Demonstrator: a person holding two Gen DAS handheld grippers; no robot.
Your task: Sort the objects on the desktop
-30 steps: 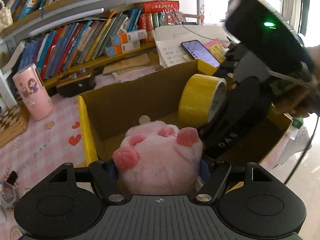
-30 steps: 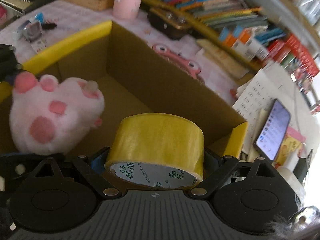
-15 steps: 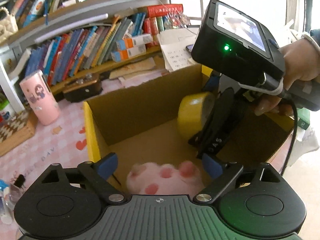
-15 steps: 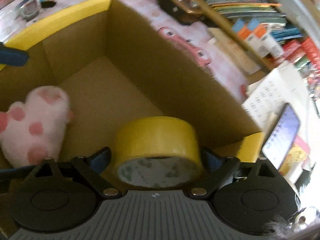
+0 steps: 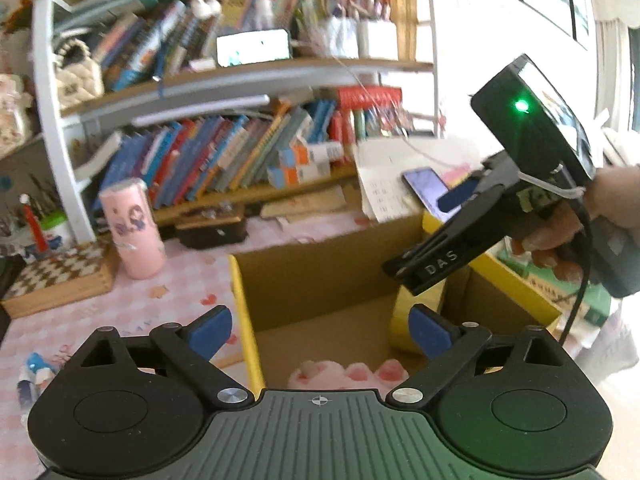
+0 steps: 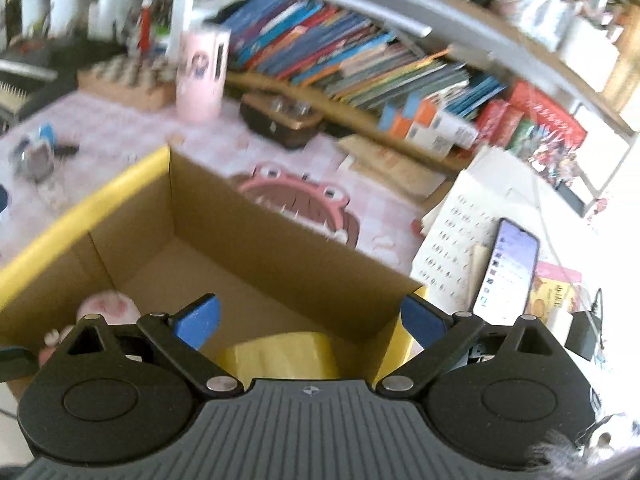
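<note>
A cardboard box with yellow-taped rims point(image 5: 240, 312) point(image 6: 120, 176) sits on the pink desk. Inside it lie a pink plush paw point(image 5: 348, 374) point(image 6: 106, 306) and a yellow tape roll point(image 5: 416, 320) point(image 6: 280, 354). My left gripper point(image 5: 320, 330) is open and empty, raised above the box's near left corner. My right gripper point(image 6: 310, 318) is open and empty, raised above the tape roll at the box's right end. In the left wrist view the right gripper body point(image 5: 452, 252) hangs over the box's right side.
A pink tumbler point(image 5: 132, 228) point(image 6: 202, 76), a checkered wooden box point(image 5: 56, 280), a dark case point(image 5: 212, 228) and a bookshelf stand behind the box. A pink frog-shaped item point(image 6: 300, 200), papers and a lit phone point(image 6: 512, 268) lie beyond its far wall. Small clutter point(image 6: 36, 156) lies left.
Both grippers opened, dropped the plush paw and the tape roll into the box, then lifted up and back out of it.
</note>
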